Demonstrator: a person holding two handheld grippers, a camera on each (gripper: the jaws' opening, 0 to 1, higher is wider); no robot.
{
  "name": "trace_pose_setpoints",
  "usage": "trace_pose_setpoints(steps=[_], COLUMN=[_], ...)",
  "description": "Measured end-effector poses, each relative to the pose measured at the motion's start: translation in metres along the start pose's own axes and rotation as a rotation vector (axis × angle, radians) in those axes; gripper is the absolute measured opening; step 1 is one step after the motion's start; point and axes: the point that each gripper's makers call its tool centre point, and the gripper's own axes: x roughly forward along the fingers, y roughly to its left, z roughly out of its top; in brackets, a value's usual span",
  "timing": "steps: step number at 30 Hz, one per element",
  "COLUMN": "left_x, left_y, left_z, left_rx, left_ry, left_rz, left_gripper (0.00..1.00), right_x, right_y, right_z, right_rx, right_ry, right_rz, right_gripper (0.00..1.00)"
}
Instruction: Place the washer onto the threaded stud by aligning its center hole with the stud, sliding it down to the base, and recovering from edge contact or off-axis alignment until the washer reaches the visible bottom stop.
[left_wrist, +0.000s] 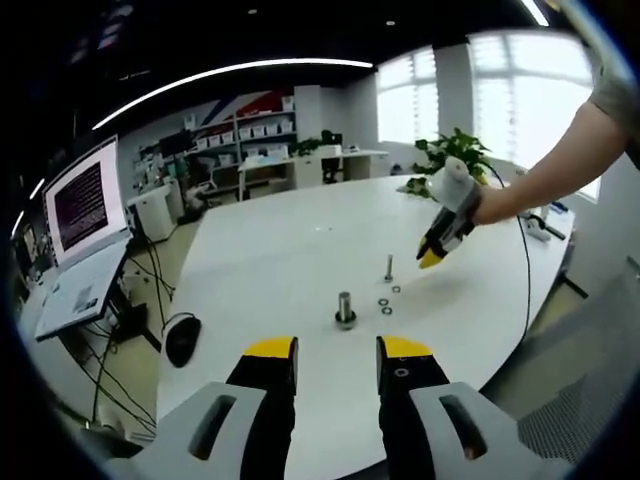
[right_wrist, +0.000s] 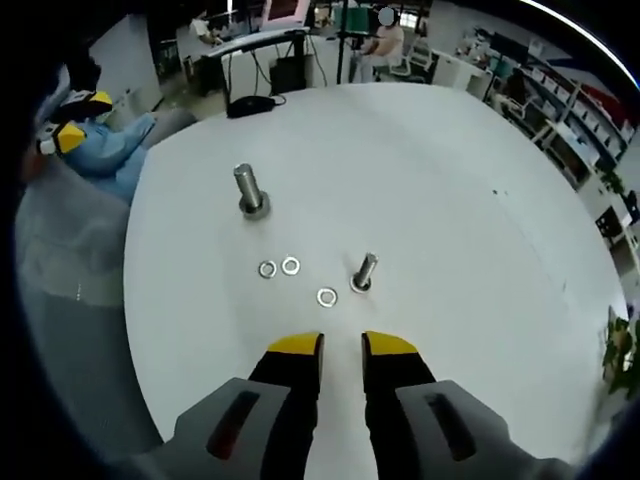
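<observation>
A wide white table (right_wrist: 470, 210) carries everything, with a laptop (left_wrist: 85, 235) and a mouse (left_wrist: 182, 338) at its far edge in the left gripper view. On the table stand two studs: a thick one (right_wrist: 250, 190) on a broad base, and a thinner threaded stud (right_wrist: 364, 272) nearer the right gripper. Three washers lie flat on the table, none on a stud: two (right_wrist: 267, 269) (right_wrist: 291, 265) side by side between the studs, and a third (right_wrist: 327, 297) just beside the thin stud's foot.

The right gripper (right_wrist: 342, 345) hovers above the table just short of the washers, its yellow-tipped jaws a small gap apart and holding nothing. In the left gripper view it comes in from the right, held by a person's hand (left_wrist: 490, 205), its tips pointing down near the thin stud.

The left gripper (left_wrist: 337, 350) hangs back from the thick stud, jaws parted wider, also empty.
</observation>
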Motion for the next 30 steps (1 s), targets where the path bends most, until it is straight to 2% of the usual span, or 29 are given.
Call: trace_pose_setpoints(steps=[9,13,19,23,27,30], left_x=[-0.001,0.0,0.0,0.001,0.001,0.001], left_y=[0.0,0.0,-0.002,0.0,0.0,-0.001], left_z=[0.003,0.001,-0.002,-0.003,-0.004,-0.005], left_rx=[-0.005,-0.001,0.006,0.008,0.002,0.001], left_ry=[-0.012,-0.002,0.009,0.014,0.018,0.019], left_rz=[-0.001,0.004,-0.001,0.0,0.0,-0.004], left_gripper=[0.29,0.29,0.29,0.29,0.29,0.29], right_x=[-0.003,-0.001,0.011,0.014,0.021,0.026], right_y=[0.01,0.014,0.02,0.019,0.016,0.018], right_z=[-0.005,-0.002,-0.01,-0.001,-0.002,-0.003], right_rx=[0.02,0.006,0.003,0.044,0.087,0.085], right_ry=[-0.009,-0.046,-0.013,-0.062,-0.053,-0.04], right_rz=[0.014,-0.002,0.014,0.026,0.021,0.025], right_gripper=[0.2,0.2,0.21,0.21,0.22,0.22])
